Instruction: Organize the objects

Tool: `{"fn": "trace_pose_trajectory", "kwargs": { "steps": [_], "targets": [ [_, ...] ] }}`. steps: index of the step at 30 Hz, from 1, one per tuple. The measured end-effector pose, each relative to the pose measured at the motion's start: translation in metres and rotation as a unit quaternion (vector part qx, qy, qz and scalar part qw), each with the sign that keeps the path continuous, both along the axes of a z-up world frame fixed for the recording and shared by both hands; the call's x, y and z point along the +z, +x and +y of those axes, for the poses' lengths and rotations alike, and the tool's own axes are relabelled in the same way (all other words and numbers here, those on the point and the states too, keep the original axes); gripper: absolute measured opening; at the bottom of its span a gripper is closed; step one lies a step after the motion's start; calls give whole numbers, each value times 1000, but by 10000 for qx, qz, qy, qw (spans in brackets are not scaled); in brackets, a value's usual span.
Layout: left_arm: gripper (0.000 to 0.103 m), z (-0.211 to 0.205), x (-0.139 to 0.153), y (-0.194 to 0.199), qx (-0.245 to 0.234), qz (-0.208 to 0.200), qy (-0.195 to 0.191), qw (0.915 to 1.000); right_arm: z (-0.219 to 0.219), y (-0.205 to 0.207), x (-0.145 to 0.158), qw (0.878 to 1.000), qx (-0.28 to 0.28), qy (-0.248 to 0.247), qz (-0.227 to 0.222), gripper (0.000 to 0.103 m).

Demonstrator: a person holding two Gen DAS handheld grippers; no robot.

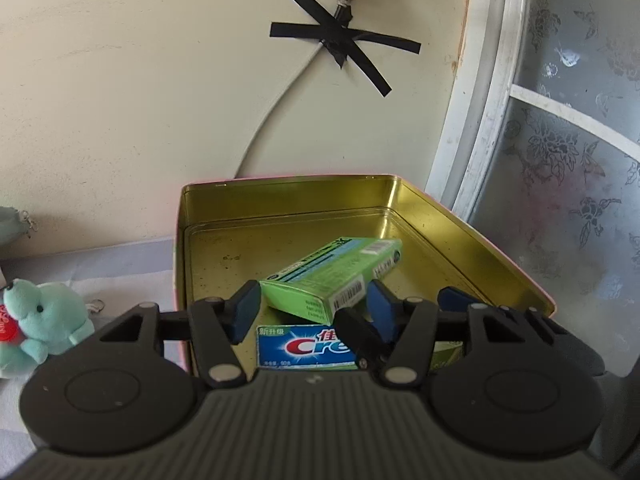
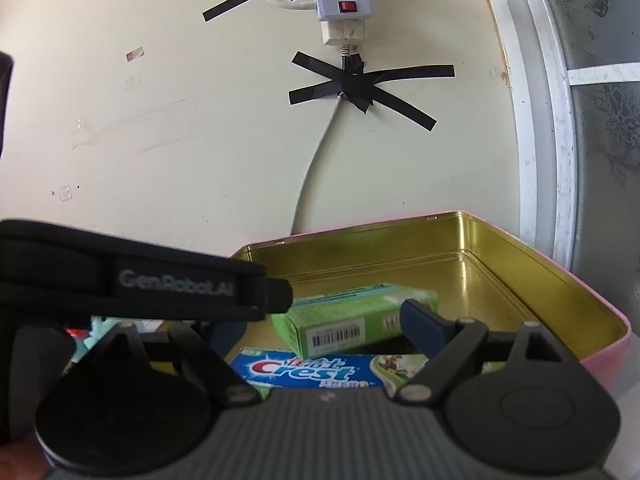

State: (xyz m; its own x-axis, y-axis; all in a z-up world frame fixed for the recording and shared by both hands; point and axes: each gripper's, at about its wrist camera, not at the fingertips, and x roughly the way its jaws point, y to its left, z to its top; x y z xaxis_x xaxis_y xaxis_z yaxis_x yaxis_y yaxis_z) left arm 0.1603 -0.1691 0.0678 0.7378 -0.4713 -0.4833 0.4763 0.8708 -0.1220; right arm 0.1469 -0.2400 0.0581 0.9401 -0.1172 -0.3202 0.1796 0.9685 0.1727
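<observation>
Left wrist view, left claw (image 1: 314,304): its blue pads stood partly apart, one at each side of the near end of the green box (image 1: 332,276). They sat right at the carton's edges, but whether they pressed on it could not be told.
Right wrist view, right claw (image 2: 322,326): its jaws stood wide with the same green box between them. The right-hand pad lay just in front of the box's end, and the left-hand pad was mostly hidden behind the left claw's black body. No grip showed.
Green box: it lay straight ahead between both claws' fingertips, tilted, with its near end resting on the Crest box (image 1: 304,346), inside the tin (image 1: 280,200).
Crest box: it lay flat on the tin floor just below the fingertips, against the near wall.
Tin: it stood open ahead of and below both claws, gold inside and pink outside.
Plush toy (image 1: 44,320): the mint-green toy sat well to the left of the left claw, outside the tin on a pale cloth.
Wall: beyond the tin, a pale cable (image 1: 272,120) rose to crossed strips of black tape (image 1: 344,40), with a power strip (image 2: 344,4) above them.
Window (image 1: 560,160): it stood far ahead to the right, with a white frame and frosted floral glass.
</observation>
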Motion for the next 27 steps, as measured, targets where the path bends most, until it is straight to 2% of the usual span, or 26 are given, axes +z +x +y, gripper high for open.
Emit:
{"fn": "trace_pose_trajectory", "kwargs": {
  "steps": [3, 5, 7, 9, 11, 13, 15, 17, 18, 19, 21, 24, 27],
  "targets": [
    [61, 31, 13, -19, 123, -344, -71, 9993, 11, -8, -4, 9993, 154, -270, -183, 87],
    [66, 59, 16, -29, 363, -500, -110, 9980, 15, -15, -6, 9981, 325, -368, -369, 87],
    [68, 97, 9, -39, 773, -470, -24, 9959, 28, -23, -4, 9957, 592, -403, -589, 87],
    [68, 134, -8, -46, 1225, -314, 234, 9917, 40, -27, -2, 9919, 888, -452, -787, 87],
    [68, 168, -28, -50, 1687, -80, 489, 9844, 53, -30, 0, 9874, 1202, -460, -924, 86],
    [68, 203, -49, -51, 2165, 177, 717, 9735, 67, -29, 2, 9837, 1519, -306, -909, 86],
    [68, 233, -64, -51, 2667, 343, 909, 9589, 87, -25, 3, 9784, 1929, -130, -730, 81],
    [67, 256, -70, -51, 2980, 421, 846, 9499, 114, -16, 4, 9712, 2306, -339, -498, 76],
    [68, 268, -68, -49, 2989, 528, 459, 9517, 129, -10, 3, 9680, 2430, -526, -351, 74],
    [68, 275, -67, -48, 3036, 526, 259, 9510, 145, -3, 3, 9656, 2497, -701, -188, 72],
    [68, 274, -66, -44, 3036, 530, 279, 9509, 173, 17, 4, 9615, 2563, -981, 125, 70],
    [68, 270, -67, -47, 2873, 473, 353, 9560, 207, 47, 1, 9576, 2504, -1375, 365, 69],
    [69, 274, -70, -49, 2841, 480, 160, 9575, 227, 82, -7, 9548, 2380, -1677, 596, 63]
  ]
}}
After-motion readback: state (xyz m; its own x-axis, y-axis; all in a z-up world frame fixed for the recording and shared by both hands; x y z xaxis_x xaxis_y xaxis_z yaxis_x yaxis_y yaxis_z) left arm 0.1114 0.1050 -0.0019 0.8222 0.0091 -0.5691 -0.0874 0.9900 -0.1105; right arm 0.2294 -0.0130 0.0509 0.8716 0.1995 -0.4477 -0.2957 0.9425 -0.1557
